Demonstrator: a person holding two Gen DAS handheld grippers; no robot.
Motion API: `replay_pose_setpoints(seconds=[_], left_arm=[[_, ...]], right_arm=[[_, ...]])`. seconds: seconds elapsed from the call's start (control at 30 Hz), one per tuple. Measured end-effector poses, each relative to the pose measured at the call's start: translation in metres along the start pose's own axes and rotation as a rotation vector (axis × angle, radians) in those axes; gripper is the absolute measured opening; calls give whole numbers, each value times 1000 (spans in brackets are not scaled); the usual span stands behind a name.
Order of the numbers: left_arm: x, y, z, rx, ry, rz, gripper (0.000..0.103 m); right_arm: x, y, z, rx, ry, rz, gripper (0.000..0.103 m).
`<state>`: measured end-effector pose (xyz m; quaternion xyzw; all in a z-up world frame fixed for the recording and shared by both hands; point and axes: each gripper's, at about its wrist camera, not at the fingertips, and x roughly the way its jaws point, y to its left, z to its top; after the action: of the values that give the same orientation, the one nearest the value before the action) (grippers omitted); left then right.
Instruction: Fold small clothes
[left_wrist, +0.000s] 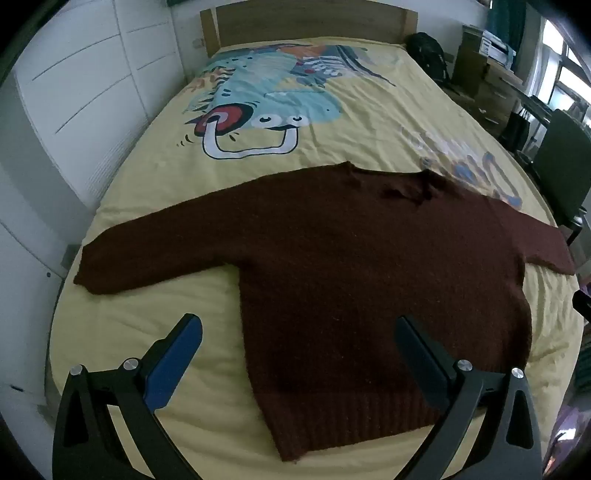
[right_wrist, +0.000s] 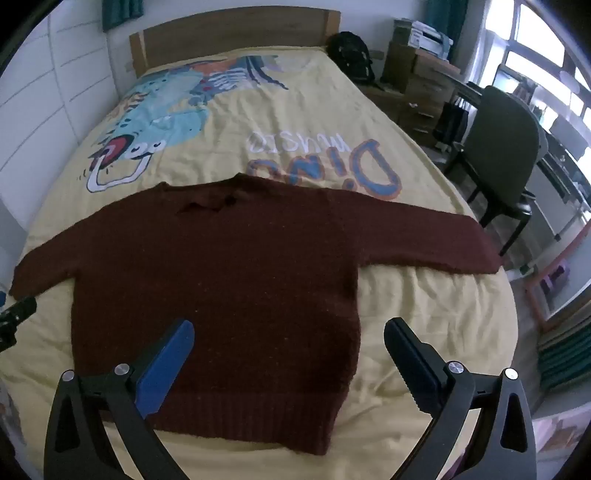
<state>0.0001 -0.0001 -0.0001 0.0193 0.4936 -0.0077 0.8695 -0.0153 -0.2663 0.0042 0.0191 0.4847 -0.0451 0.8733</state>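
Both tools, left (left_wrist: 299, 332) and right (right_wrist: 288, 332), gape empty above flat maroon sweater (left_wrist: 332, 251) on bed (left_wrist: 351, 122); chair (right_wrist: 506, 155) stands beyond right tool.

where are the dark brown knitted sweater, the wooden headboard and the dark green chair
dark brown knitted sweater (left_wrist: 369, 258), left wrist view, on its chest
wooden headboard (right_wrist: 236, 29), right wrist view, on its centre panel
dark green chair (right_wrist: 506, 147), right wrist view, on its backrest

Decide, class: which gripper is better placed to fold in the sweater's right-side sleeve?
Probably the right gripper: it hangs open over the sweater's right hem corner, that sleeve just beyond.
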Motion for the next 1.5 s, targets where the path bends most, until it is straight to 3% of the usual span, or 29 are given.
replay_pose_setpoints(seconds=[1.5], left_arm=[[9, 3, -6, 15, 25, 12, 102]], right_arm=[[-5, -3, 0, -16, 15, -12, 103]])
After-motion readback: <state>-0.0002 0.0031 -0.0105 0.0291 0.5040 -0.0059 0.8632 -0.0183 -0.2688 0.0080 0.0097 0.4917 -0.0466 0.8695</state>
